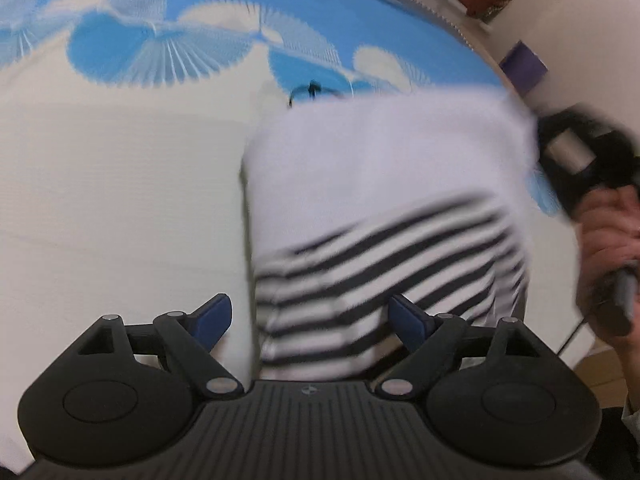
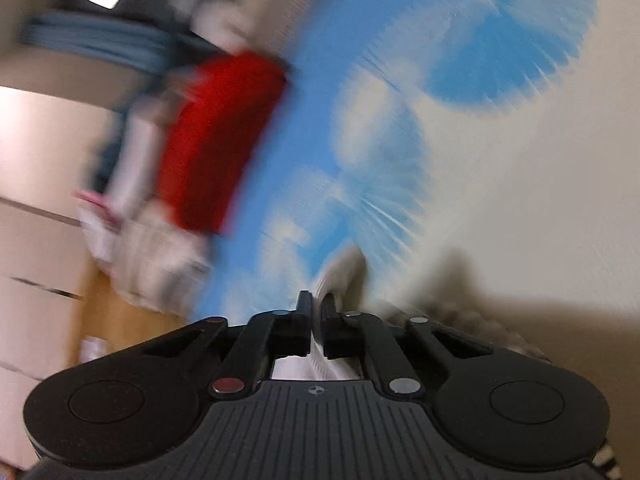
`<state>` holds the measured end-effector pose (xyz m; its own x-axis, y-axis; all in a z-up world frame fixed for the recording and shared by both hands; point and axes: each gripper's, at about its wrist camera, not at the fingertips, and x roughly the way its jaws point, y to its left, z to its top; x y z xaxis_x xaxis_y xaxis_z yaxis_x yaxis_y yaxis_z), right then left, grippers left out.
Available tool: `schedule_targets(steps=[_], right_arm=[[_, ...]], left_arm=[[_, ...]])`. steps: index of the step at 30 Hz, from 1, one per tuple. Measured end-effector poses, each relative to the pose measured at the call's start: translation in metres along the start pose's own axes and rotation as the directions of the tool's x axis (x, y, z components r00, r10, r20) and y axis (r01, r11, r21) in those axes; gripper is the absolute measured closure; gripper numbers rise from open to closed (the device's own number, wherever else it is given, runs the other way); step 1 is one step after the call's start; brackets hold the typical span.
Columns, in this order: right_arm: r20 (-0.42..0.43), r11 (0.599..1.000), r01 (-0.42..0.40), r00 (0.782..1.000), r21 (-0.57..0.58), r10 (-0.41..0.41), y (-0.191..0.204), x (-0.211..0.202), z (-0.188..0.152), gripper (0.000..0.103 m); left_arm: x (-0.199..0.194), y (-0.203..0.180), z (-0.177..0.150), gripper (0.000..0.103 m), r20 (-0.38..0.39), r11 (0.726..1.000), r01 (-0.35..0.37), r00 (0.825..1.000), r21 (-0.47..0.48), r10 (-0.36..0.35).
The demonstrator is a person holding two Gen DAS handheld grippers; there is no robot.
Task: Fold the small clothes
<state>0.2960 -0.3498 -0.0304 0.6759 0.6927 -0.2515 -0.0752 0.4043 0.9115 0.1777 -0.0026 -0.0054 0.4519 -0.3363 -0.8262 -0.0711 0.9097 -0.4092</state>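
Observation:
A small white garment (image 1: 372, 184) with black stripes on its lower part lies on the bed, blurred by motion. My left gripper (image 1: 310, 320) is open, its blue-padded fingers (image 1: 214, 318) straddling the garment's near striped edge. My right gripper (image 2: 316, 312) is shut on a fold of the garment's white cloth (image 2: 320, 356), seen between its jaws. It also shows in the left wrist view (image 1: 560, 156) at the garment's far right corner, held by a hand.
The bed has a white sheet with blue fan patterns (image 1: 160, 52). A red cloth (image 2: 216, 140) and a pile of pale clothes (image 2: 152, 248) lie at the bed's edge. Shelves and a wall stand beyond.

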Motion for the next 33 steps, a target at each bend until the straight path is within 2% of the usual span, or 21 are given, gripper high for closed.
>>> schedule_targets(steps=[1, 2, 3, 4, 5, 6, 7, 9, 11, 12, 13, 14, 16, 19, 23, 25, 27, 28, 29, 31, 33], right_arm=[[0.035, 0.998, -0.045, 0.998, -0.050, 0.047, 0.010, -0.010, 0.003, 0.101], [0.054, 0.996, -0.017, 0.998, -0.089, 0.022, 0.013, -0.013, 0.005, 0.101], [0.059, 0.987, 0.092, 0.995, -0.129, -0.084, 0.011, -0.012, 0.007, 0.101], [0.044, 0.950, 0.255, 0.967, -0.179, -0.252, 0.005, -0.004, 0.007, 0.101], [0.004, 0.891, 0.398, 0.914, -0.219, -0.407, -0.008, 0.007, 0.003, 0.101], [-0.038, 0.845, 0.485, 0.862, -0.227, -0.505, -0.022, 0.015, -0.002, 0.101], [-0.076, 0.826, 0.524, 0.833, -0.209, -0.548, -0.033, 0.019, -0.006, 0.100], [-0.052, 0.818, 0.533, 0.830, -0.218, -0.555, -0.030, 0.012, -0.006, 0.098], [0.003, 0.838, 0.491, 0.863, -0.240, -0.505, -0.017, -0.004, -0.003, 0.093], [0.003, 0.860, 0.450, 0.887, -0.240, -0.463, -0.013, -0.014, -0.003, 0.088], [-0.012, 0.884, 0.400, 0.910, -0.241, -0.415, -0.010, -0.025, -0.005, 0.071], [-0.034, 0.894, 0.373, 0.919, -0.248, -0.393, -0.008, -0.032, -0.008, 0.057], [-0.117, 0.897, 0.333, 0.918, -0.289, -0.378, -0.008, -0.039, -0.020, 0.054], [-0.263, 0.869, 0.273, 0.878, -0.412, -0.401, -0.007, -0.042, -0.044, 0.053], [-0.349, 0.793, 0.262, 0.790, -0.549, -0.503, -0.007, -0.044, -0.077, 0.051], [-0.343, 0.742, 0.258, 0.761, -0.618, -0.551, -0.004, -0.052, -0.089, 0.055], [-0.361, 0.744, 0.257, 0.748, -0.617, -0.558, -0.004, -0.063, -0.092, 0.093], [-0.365, 0.754, 0.253, 0.754, -0.606, -0.546, -0.002, -0.072, -0.090, 0.099], [-0.356, 0.752, 0.237, 0.768, -0.615, -0.532, 0.003, -0.079, -0.089, 0.100], [-0.309, 0.757, 0.211, 0.820, -0.619, -0.481, 0.018, -0.101, -0.082, 0.100], [-0.273, 0.804, 0.195, 0.874, -0.561, -0.402, 0.027, -0.119, -0.069, 0.100]], left_arm=[[0.003, -0.002, -0.001, 0.010, -0.009, 1.000, 0.022, 1.000, 0.014, -0.022], [0.005, -0.004, -0.002, 0.010, -0.014, 0.999, 0.014, 1.000, 0.046, -0.013], [0.009, -0.007, -0.004, 0.010, -0.024, 0.994, -0.026, 0.999, 0.103, 0.029], [0.014, -0.009, -0.007, 0.009, -0.039, 0.985, -0.072, 0.996, 0.156, 0.078], [0.020, -0.008, -0.010, 0.007, -0.065, 0.972, -0.112, 0.990, 0.208, 0.128], [0.024, -0.006, -0.013, 0.006, -0.086, 0.966, -0.124, 0.985, 0.226, 0.147], [0.025, -0.003, -0.014, 0.006, -0.098, 0.966, -0.126, 0.984, 0.226, 0.151], [0.022, 0.002, -0.014, 0.006, -0.084, 0.964, -0.134, 0.984, 0.230, 0.157], [0.017, 0.008, -0.013, 0.006, -0.078, 0.968, -0.134, 0.985, 0.213, 0.153], [0.014, 0.010, -0.012, 0.006, -0.079, 0.972, -0.124, 0.987, 0.198, 0.142], [0.011, 0.012, -0.011, 0.006, -0.075, 0.976, -0.115, 0.989, 0.184, 0.131], [0.009, 0.013, -0.011, 0.006, -0.068, 0.978, -0.111, 0.990, 0.176, 0.124], [0.005, 0.012, -0.010, 0.006, -0.052, 0.982, -0.108, 0.992, 0.155, 0.118], [0.002, 0.013, -0.006, 0.007, -0.037, 0.992, -0.082, 0.996, 0.099, 0.086], [-0.002, 0.009, -0.007, 0.007, -0.023, 0.998, -0.050, 0.998, 0.041, 0.051], [-0.002, 0.006, -0.007, 0.007, -0.020, 0.999, -0.043, 0.999, 0.029, 0.044], [0.000, 0.005, -0.007, 0.007, -0.021, 0.999, -0.036, 0.999, 0.015, 0.036], [0.000, 0.005, -0.007, 0.007, -0.022, 0.999, -0.033, 0.999, 0.006, 0.033], [0.001, 0.004, -0.007, 0.007, -0.024, 1.000, -0.028, 0.999, -0.004, 0.028], [0.001, 0.005, -0.007, 0.007, -0.024, 1.000, -0.019, 1.000, -0.012, 0.019], [-0.001, 0.003, -0.006, 0.007, -0.019, 1.000, -0.004, 1.000, -0.012, 0.003]])
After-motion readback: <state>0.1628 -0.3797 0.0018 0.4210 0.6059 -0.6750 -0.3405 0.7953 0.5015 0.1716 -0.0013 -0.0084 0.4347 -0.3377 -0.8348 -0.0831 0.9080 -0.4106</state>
